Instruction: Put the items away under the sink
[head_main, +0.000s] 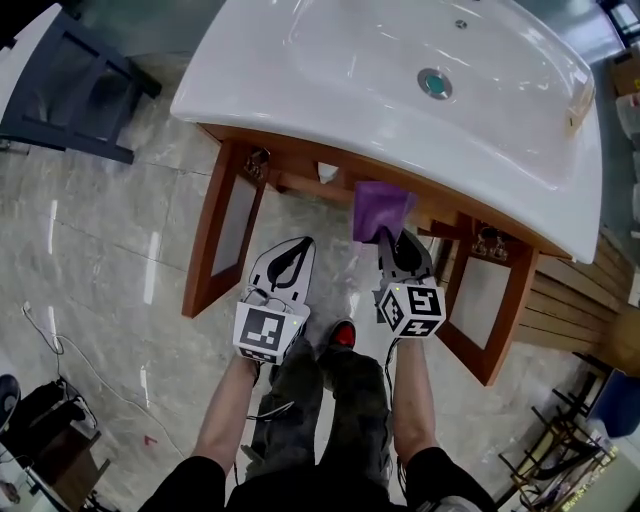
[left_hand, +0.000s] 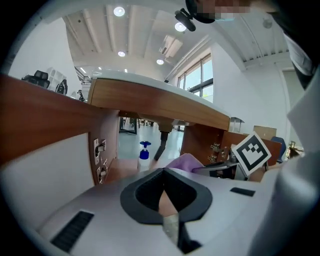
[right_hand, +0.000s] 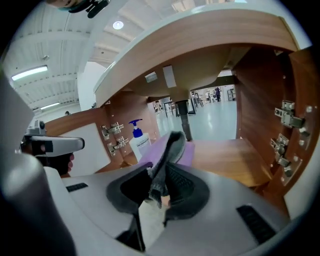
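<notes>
Right gripper (right_hand: 162, 172) pinches a purple cloth (head_main: 378, 207) just under the front edge of the sink (head_main: 300, 85); left gripper (head_main: 293, 252) is closed and empty. Limp and light, the cloth likely droops, so gripping a bunched fold suits it.

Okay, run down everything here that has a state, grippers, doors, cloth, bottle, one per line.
left gripper: shut, empty.
right gripper: shut on the purple cloth.
purple cloth: gripped, held at the cabinet opening, not yet set down.
left cabinet door: open.
right cabinet door: open.
pump bottle: upright inside the cabinet.
</notes>
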